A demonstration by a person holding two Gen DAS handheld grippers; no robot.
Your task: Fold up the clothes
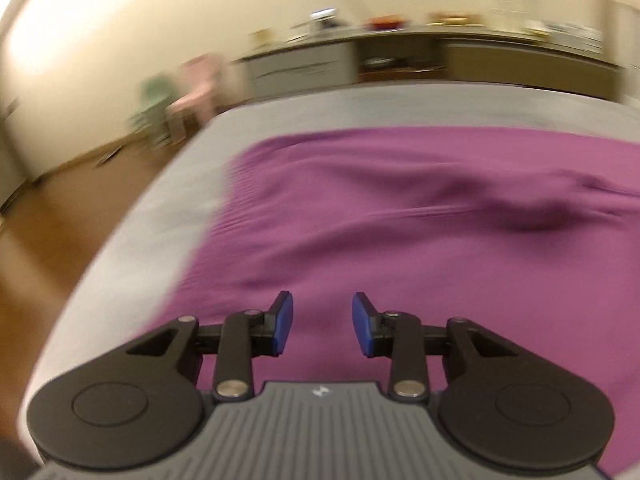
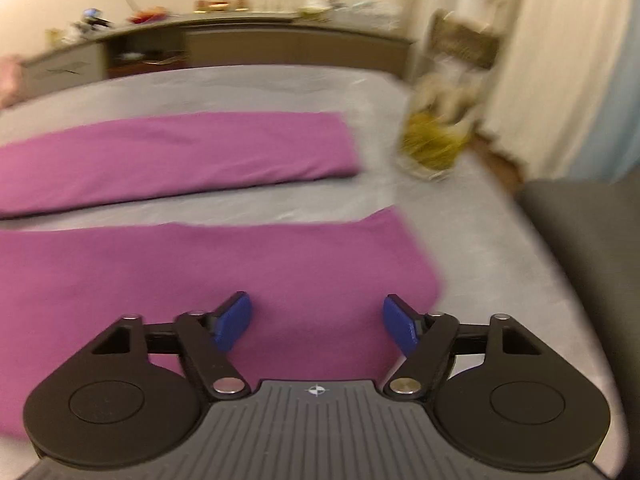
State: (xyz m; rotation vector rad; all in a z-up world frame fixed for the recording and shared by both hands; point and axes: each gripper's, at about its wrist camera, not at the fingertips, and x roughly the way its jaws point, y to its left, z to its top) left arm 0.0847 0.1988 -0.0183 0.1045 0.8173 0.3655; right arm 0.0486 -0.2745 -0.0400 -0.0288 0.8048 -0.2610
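Observation:
Purple trousers lie spread on a grey bed. The left wrist view shows the waist part [image 1: 380, 216], wrinkled, with a dark fold at the right. The right wrist view shows two legs lying side by side, the far leg [image 2: 180, 152] and the near leg [image 2: 208, 268], with their ends pointing right. My left gripper [image 1: 322, 322] is open and empty just above the near edge of the waist part. My right gripper [image 2: 316, 322] is open wide and empty above the near leg, close to its end.
The grey bed [image 2: 480, 240] has a wooden floor [image 1: 60, 216] to its left. A yellow-green basket [image 2: 434, 146] stands at the bed's far right corner. A dark grey chair [image 2: 588, 232] is on the right. A long sideboard [image 1: 400, 56] with clutter runs along the far wall.

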